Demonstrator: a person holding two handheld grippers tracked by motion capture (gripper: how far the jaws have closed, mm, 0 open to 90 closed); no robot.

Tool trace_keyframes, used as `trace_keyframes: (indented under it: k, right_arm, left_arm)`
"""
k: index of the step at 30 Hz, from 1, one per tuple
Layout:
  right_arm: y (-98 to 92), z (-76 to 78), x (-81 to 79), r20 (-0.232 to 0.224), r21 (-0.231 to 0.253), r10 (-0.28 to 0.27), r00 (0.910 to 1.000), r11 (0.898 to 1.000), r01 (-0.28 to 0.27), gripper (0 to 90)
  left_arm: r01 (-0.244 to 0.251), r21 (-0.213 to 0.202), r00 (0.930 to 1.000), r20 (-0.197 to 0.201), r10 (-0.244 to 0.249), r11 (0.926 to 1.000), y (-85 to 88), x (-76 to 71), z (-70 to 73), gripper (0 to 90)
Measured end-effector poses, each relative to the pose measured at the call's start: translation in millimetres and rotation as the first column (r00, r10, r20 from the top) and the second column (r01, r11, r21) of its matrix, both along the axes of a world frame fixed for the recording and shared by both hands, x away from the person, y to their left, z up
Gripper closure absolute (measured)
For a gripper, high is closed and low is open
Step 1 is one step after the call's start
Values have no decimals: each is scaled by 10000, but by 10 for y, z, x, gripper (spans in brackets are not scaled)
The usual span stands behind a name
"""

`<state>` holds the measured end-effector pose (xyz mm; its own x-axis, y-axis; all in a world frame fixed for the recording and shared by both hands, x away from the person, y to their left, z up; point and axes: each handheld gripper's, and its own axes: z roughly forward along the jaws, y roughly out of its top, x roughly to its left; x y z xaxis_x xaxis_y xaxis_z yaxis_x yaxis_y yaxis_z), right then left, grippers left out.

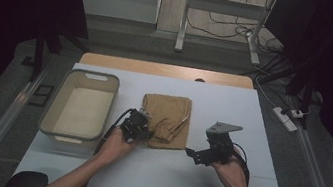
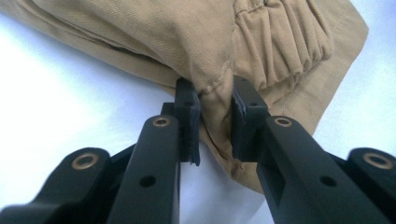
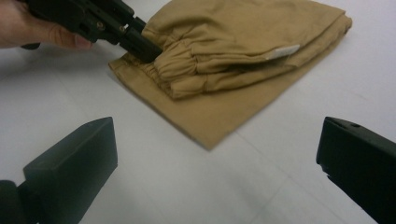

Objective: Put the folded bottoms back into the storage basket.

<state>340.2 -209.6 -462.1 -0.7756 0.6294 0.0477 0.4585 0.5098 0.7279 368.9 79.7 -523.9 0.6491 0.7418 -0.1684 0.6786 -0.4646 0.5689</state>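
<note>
Tan cloth is pinched between the black pads of the left gripper (image 2: 215,119), which is closed on a bunched fold near the gathered, elastic-looking band of the folded garment (image 1: 166,120). The grip appears to have been taken at the near left corner of the garment, where several layers meet, presumably so that the whole stack can be lifted or dragged together rather than one layer peeled off.

Across from it, the right gripper (image 3: 217,158) is held with its jaws standing wide apart and nothing between them, aimed at the garment's near right corner but set clear of the cloth. It is judged to be lined up for a matching hold on the opposite corner, so the folded shape would be kept when moved.

The garment is laid flat at the middle of the white bench (image 1: 258,138), with a small pale label (image 3: 282,52) seen at one folded edge.

Just left of the garment, a pale, empty bin (image 1: 65,88) is set within easy reach of the left hand (image 1: 116,142), which suggests it is meant as the destination.
</note>
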Motion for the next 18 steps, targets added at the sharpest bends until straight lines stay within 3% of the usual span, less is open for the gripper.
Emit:
trace_keyframes:
  k: [18]
  right_arm:
    - [158,-63,415,2,-229,29,10000,9997,-29,0]
  left_arm:
    - [-39,110,9999,93,38,9999,-14,-13,2,746]
